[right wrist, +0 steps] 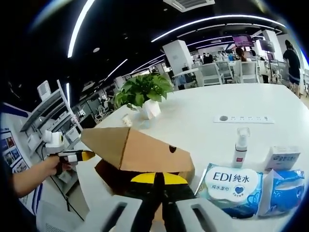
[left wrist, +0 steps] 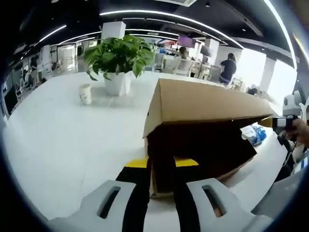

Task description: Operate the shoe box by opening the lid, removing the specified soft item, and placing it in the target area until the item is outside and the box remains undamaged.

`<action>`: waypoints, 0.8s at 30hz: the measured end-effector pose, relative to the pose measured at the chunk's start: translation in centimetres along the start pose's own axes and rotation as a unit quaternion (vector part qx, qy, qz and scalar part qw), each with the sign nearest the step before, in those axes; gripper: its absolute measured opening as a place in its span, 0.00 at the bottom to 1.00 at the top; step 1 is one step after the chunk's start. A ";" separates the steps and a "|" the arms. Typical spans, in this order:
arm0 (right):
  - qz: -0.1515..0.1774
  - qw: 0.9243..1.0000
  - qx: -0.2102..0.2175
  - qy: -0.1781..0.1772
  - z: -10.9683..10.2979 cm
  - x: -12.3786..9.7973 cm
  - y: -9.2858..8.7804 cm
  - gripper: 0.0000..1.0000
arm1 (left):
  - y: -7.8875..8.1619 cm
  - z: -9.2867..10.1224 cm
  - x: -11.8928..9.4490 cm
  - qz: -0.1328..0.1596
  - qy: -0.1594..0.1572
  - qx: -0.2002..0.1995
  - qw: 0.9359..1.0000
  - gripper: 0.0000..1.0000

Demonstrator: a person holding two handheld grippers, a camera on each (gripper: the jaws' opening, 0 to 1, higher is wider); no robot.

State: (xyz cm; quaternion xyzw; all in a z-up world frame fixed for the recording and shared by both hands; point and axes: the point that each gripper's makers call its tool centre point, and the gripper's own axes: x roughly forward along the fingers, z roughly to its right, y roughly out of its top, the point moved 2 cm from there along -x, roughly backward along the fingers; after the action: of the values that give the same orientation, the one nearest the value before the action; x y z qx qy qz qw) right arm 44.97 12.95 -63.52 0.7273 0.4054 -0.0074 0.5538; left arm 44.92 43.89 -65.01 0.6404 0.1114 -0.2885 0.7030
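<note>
Cardboard fills the middle of both views: the shoe box (left wrist: 203,130) sits on the white table (left wrist: 63,145) with its lid (left wrist: 203,99) raised like a sloping roof over a dark interior. In the left gripper view, your left gripper (left wrist: 161,193) stands right at the box's near corner, its 2 black-faced jaws straddling the brown wall with yellow tips showing at the edge; whether they actually pinch the wall you cannot tell from this view. At the box's far right corner, your other gripper (left wrist: 280,123) reaches in, held by your hand (left wrist: 301,131), its tip touching the lifted lid's edge.

In the right gripper view, your right gripper (right wrist: 159,193) meets the box (right wrist: 145,164) from the opposite side, its jaws drawn close together against the front wall below a yellow patch; a firm grip cannot be confirmed. The soft item inside the box is hidden in shadow.

Just beside the box lies a pack of wet wipes (right wrist: 234,186), then a blue packet (right wrist: 285,191), with a small spray bottle (right wrist: 240,147) and a small white box (right wrist: 282,157) behind them. Beyond the box stand a paper cup (left wrist: 85,93) and a potted plant (left wrist: 118,63). Far behind, people sit among office desks.
</note>
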 end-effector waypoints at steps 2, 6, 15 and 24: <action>-0.002 1.000 -0.002 0.000 0.0 0.0 -0.1 0.00 | 0.0 0.1 -0.1 0.001 -0.001 0.001 1.000 0.16; -0.005 1.000 -0.008 0.000 0.3 0.1 -0.3 0.00 | 0.0 0.3 -0.3 0.003 -0.004 0.004 1.000 0.16; -0.010 1.000 -0.019 0.002 0.2 -0.1 -0.9 0.01 | 0.1 0.7 -0.6 0.008 -0.013 0.014 1.000 0.18; -0.011 0.999 -0.032 0.012 -0.1 -0.2 -1.3 0.05 | 0.3 1.0 -0.6 0.011 -0.017 0.021 1.000 0.21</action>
State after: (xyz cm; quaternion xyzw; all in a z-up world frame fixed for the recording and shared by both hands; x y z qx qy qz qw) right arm 44.01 13.01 -64.41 0.7047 0.4199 0.0084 0.5718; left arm 44.38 43.10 -64.27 0.6512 0.0860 -0.2939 0.6944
